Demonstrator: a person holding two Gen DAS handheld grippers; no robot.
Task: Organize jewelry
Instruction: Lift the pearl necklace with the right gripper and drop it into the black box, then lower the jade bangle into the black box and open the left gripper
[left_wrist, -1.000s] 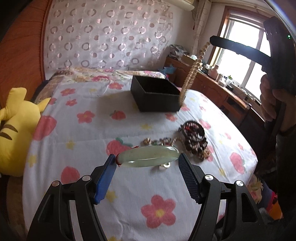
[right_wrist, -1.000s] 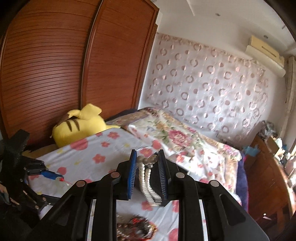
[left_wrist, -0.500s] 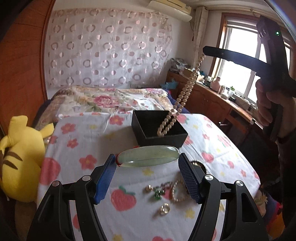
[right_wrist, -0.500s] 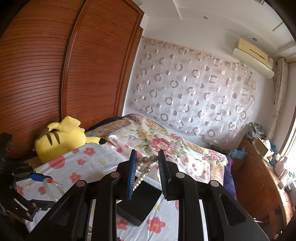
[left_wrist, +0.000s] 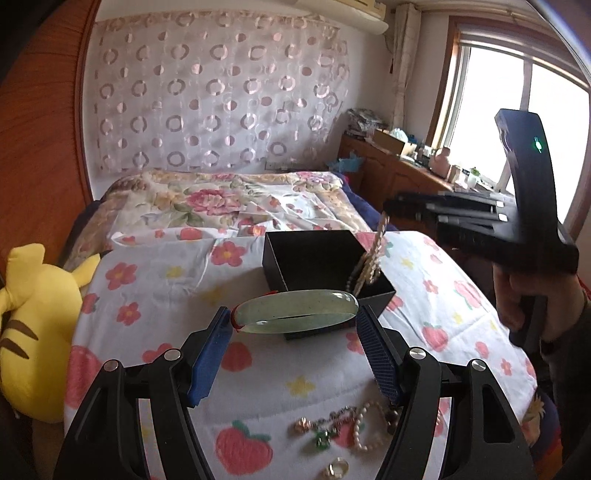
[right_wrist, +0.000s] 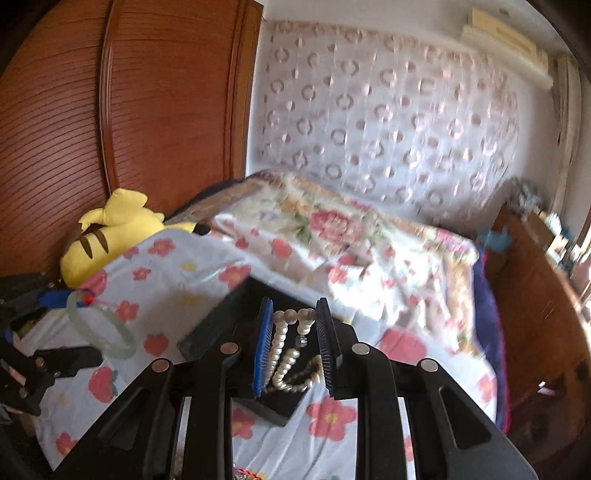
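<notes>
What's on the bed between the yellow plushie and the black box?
Nothing but bare flowered sheet lies between the yellow plush toy and the black box, as the left wrist view shows.

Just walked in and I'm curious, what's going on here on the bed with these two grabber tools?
A person is sorting jewelry on the bed with a gripper in each hand. The right gripper is shut on a pearl necklace, whose loose end hangs into the black box. The left gripper holds a green bangle just in front of that box. More jewelry lies on the flowered sheet, not yet put away.
</notes>
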